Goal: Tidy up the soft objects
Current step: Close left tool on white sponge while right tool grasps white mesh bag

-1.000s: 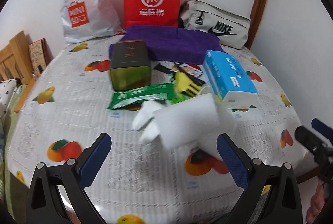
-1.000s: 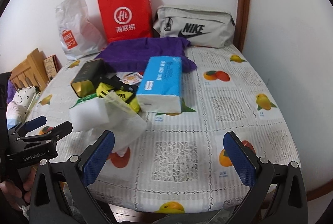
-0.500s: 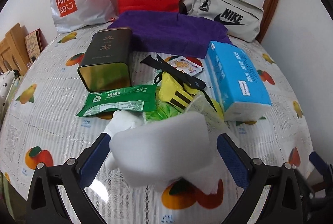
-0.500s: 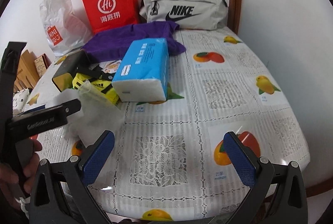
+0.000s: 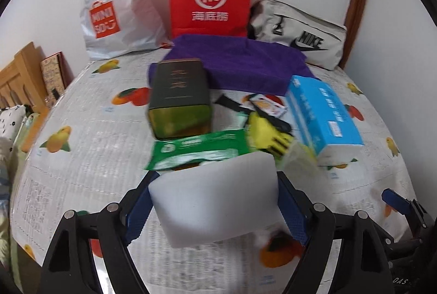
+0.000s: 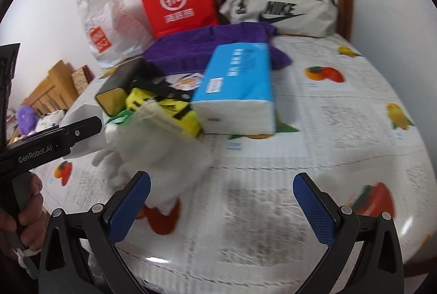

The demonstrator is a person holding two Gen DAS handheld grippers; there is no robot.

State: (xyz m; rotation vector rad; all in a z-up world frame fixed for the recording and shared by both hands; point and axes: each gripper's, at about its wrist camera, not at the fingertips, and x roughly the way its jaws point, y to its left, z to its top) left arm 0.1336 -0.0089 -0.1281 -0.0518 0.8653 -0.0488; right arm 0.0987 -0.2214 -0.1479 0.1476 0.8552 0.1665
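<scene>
L tongs closing, pads both sides of white foam block, contact unclear; R tongs wide, empty.

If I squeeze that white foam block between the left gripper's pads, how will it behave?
The white foam block looks soft and probably light, so it may dent under the left gripper, whose jaws have just been closing around it. Its squared sides suggest it won't roll.
</scene>
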